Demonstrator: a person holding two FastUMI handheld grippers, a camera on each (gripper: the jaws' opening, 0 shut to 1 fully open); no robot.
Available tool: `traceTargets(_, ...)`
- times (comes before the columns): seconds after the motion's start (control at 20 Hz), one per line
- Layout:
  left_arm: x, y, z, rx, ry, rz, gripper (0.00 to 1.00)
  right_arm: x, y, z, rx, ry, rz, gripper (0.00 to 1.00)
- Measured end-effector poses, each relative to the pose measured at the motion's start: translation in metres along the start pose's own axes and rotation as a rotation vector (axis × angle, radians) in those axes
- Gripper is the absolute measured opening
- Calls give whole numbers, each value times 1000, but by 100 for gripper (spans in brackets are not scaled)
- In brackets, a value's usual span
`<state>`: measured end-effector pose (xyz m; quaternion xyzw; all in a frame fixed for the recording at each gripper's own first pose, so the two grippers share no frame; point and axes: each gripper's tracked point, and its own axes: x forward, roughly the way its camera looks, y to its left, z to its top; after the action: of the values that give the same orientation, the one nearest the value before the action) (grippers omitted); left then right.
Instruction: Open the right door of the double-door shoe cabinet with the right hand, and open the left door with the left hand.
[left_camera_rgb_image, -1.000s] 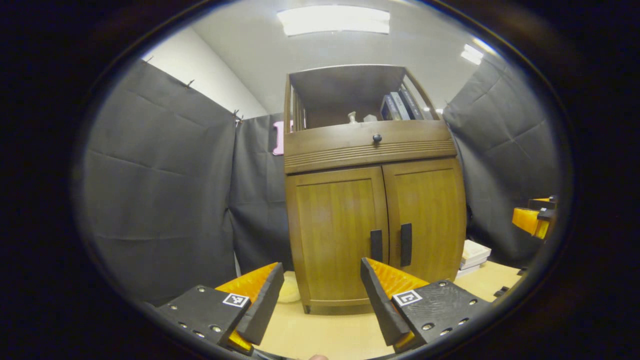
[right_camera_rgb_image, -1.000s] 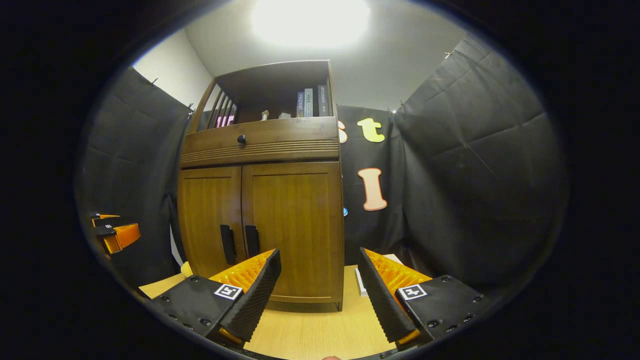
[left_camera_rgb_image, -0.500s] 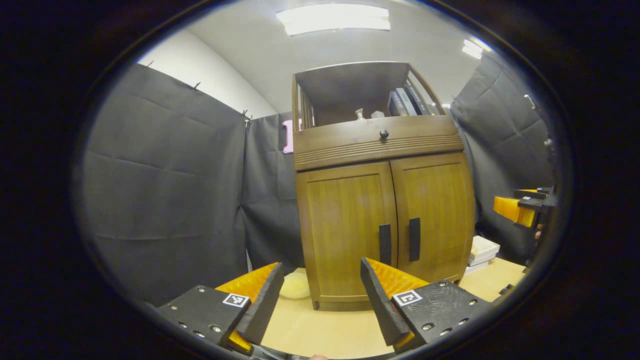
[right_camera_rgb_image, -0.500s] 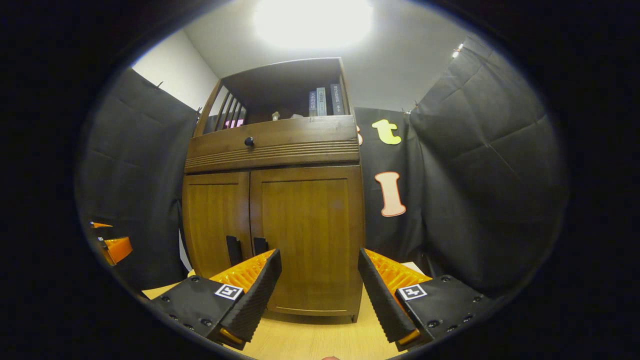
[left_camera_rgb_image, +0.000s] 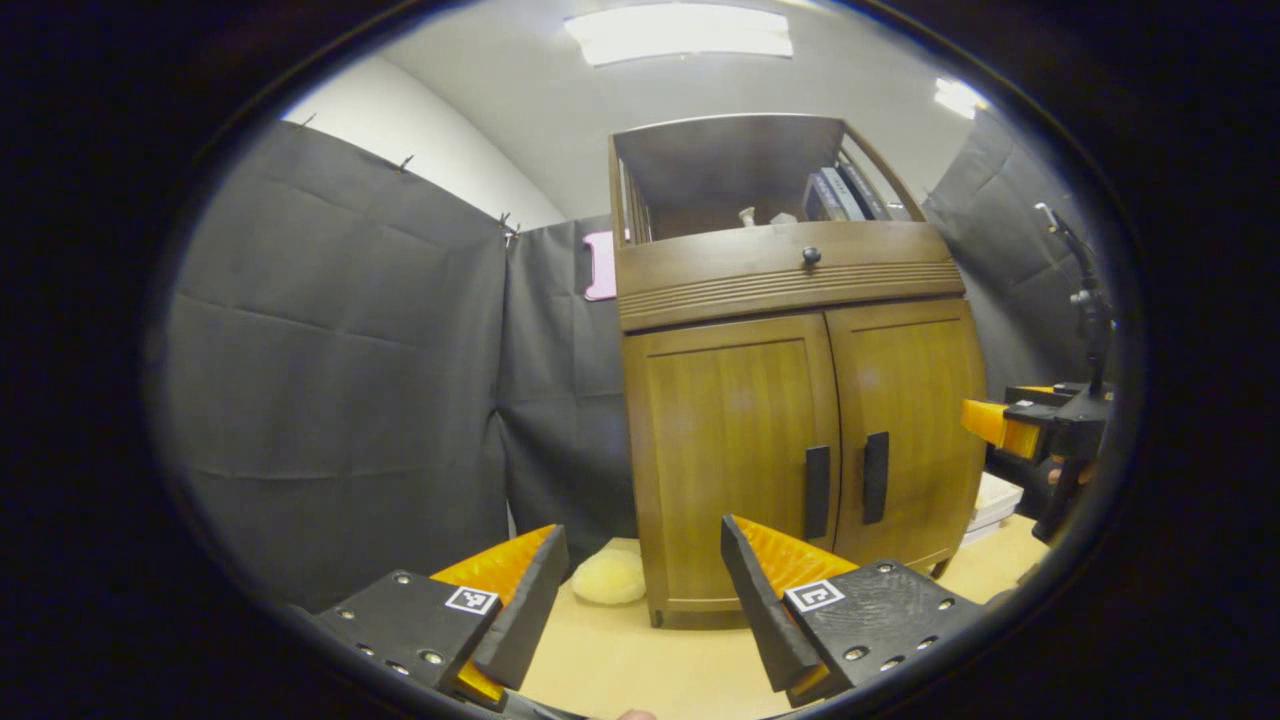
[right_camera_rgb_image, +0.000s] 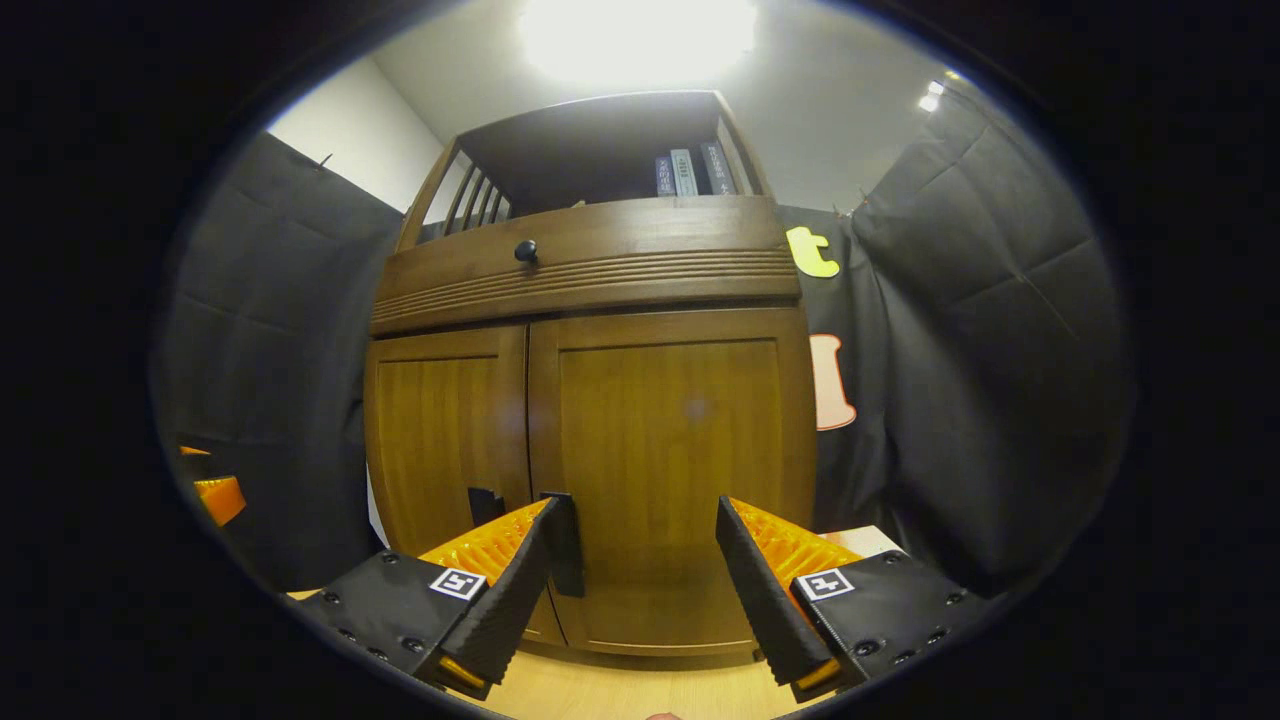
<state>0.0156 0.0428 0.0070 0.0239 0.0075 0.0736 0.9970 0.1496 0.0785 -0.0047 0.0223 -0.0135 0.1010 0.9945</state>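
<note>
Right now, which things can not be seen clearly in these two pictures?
- Inside of the brown wooden shoe cabinet: hidden in both views by its closed doors.
- Black right door handle: partly covered by the right gripper finger in the right gripper view.
- Upright books on the top shelf: too small to tell apart.

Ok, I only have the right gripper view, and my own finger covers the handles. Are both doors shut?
Observer: Yes. In the left gripper view the left door and right door sit flush, with the left handle and right handle side by side.
Operator: Anything by the cabinet's foot?
Observer: A pale yellow fluffy lump lies on the table beside its left corner.
Operator: And the left gripper?
Observer: The left gripper is open, short of the cabinet.
</note>
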Motion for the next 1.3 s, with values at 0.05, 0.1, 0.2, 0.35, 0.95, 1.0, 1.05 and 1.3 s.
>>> traceTargets(0.05,4,5,0,0,2,2,90,7,4,-4,0,7,2,97)
traceTargets(0.1,8,8,-1,1,2,3,90,16,8,-9,2,17,5,97)
traceTargets(0.2,14,15,-5,4,4,7,90,30,18,-19,10,35,14,97)
traceTargets(0.35,26,21,-13,4,10,10,90,50,30,-34,9,64,25,97)
traceTargets(0.95,66,48,-44,1,34,16,90,115,62,-81,13,158,7,86)
traceTargets(1.0,68,50,-45,0,35,15,90,118,63,-82,17,164,-3,79)
traceTargets(1.05,71,53,-47,0,35,14,90,121,64,-86,18,172,-6,71)
traceTargets(1.3,77,56,-50,-7,38,5,90,122,69,-103,-3,210,-10,32)
